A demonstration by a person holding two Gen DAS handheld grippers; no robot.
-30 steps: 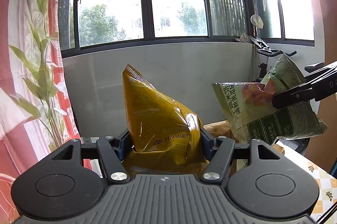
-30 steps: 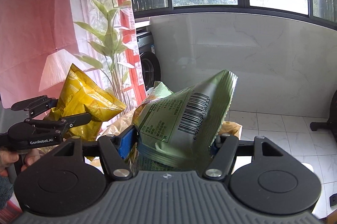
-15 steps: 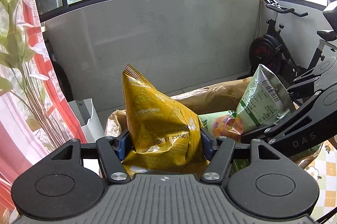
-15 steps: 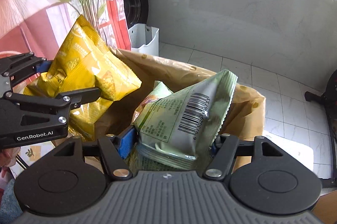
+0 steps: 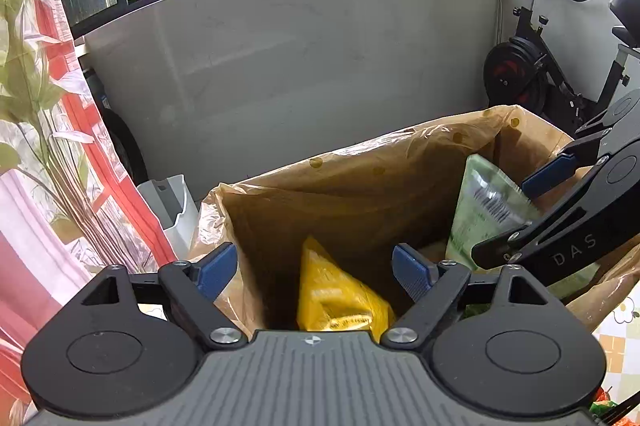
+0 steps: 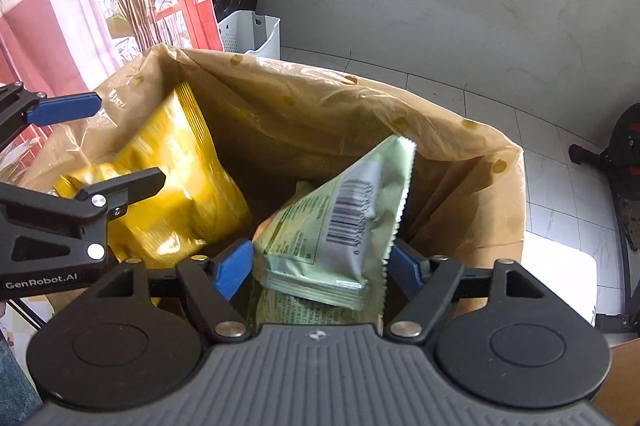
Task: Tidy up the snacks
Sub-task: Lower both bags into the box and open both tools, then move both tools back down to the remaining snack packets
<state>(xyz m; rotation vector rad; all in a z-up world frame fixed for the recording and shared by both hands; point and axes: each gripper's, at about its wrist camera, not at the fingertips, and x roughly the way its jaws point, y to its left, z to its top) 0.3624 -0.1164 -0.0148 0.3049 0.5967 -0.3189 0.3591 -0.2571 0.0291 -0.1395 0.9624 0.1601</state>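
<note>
The left gripper [image 5: 312, 266] has its blue pads [image 5: 214, 268] spread wide and the jaws are opening; nothing is pinched between them; the yellow snack bag [image 5: 340, 294] sits just past the pads, lower down, and it looks a bit blurry, as if it is dropping. The right gripper [image 6: 320, 262] has jaws that are opening too; the green snack bag [image 6: 340, 222] is between its pads, and the left pad [image 6: 232, 266] sits right at the bag's edge, but I judge the bag is no longer squeezed.

Both bags are inside the big brown bag [image 6: 360, 93], which stands open at the top; the yellow one lies on the left side, near the left gripper; the green one lies on the right side, near the right gripper. The green bag's long side tips up and away, with its zigzag edge at the far end; the yellow bag's long side also points up and away.

The yellow bag is shiny and crinkly; the green bag is pale, puffy and flat-sided, with a black barcode on a white patch. Both hands now need to pull back up out of the brown bag; its thin rim could snag a finger.
</note>
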